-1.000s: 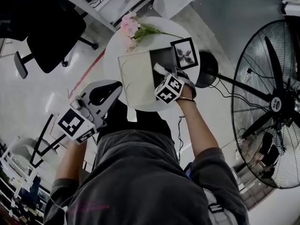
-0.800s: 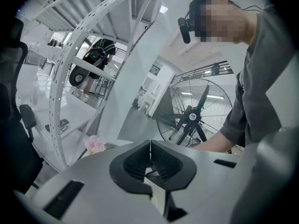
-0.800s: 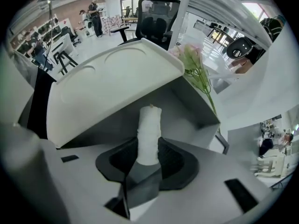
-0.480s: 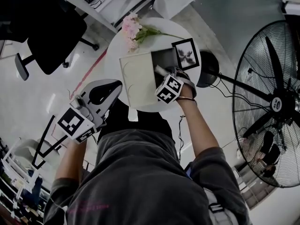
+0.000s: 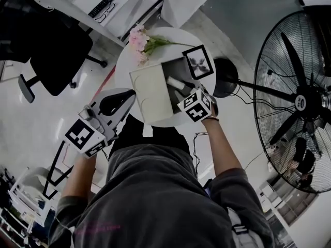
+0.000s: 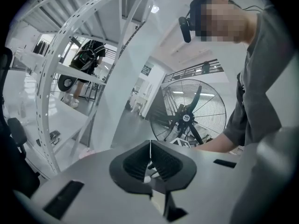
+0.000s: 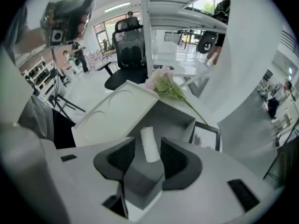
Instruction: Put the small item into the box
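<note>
The round white table (image 5: 124, 61) bore an open box (image 5: 173, 70), dark grey inside, with a cream-white lid (image 5: 150, 89). In the box was a small white cylindrical item (image 5: 175, 82). The flowers (image 5: 138, 37) were pink on green stems. The black-framed picture (image 5: 197, 62) showed a dark motif on white. The left gripper (image 6: 150, 144) and right gripper (image 7: 148, 143) were pale grey with black ribbed jaws, and their cubes carried black-and-white square markers. The large fan (image 5: 297, 99) and the office chair (image 5: 46, 40) were black.

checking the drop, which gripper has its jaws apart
The right gripper: its jaws have just been opening, with the white tube seen between them in the box. The left gripper is shut.
</note>
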### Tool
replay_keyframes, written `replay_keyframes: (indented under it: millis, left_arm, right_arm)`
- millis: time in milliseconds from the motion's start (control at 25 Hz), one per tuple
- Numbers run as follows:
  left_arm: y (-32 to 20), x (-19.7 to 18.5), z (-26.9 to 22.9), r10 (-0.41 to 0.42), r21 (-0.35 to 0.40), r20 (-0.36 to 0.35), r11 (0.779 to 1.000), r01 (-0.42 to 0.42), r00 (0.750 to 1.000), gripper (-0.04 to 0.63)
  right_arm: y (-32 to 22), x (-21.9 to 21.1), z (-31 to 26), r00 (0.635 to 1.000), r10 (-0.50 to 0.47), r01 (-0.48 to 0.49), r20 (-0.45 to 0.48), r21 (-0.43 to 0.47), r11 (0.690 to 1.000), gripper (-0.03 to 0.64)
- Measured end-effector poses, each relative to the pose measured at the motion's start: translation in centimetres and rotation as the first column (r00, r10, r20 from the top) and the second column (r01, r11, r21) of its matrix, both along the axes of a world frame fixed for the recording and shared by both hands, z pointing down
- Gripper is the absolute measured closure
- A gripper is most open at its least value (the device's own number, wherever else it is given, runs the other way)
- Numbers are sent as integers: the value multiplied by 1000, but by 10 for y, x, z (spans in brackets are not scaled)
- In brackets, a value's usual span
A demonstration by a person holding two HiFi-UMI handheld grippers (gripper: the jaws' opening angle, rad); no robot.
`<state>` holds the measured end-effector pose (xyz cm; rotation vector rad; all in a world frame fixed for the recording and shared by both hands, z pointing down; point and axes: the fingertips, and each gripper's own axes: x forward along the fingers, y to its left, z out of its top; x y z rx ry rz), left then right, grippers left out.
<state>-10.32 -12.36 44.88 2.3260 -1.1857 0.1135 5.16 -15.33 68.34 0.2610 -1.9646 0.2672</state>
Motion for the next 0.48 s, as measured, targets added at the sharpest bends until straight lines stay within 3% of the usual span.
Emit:
replay_keyframes:
  millis: [200, 480]
  left_arm:
    - [-5, 2, -17, 43, 42, 0, 998, -43, 999, 575]
    - [-7, 9, -44, 110, 97, 6, 989, -110, 994, 575]
  right_arm:
    - [-7, -4, -48, 972, 161, -163, 171, -6, 987, 484]
    - [-17, -10, -122, 866, 320, -335, 385, -28, 942, 548]
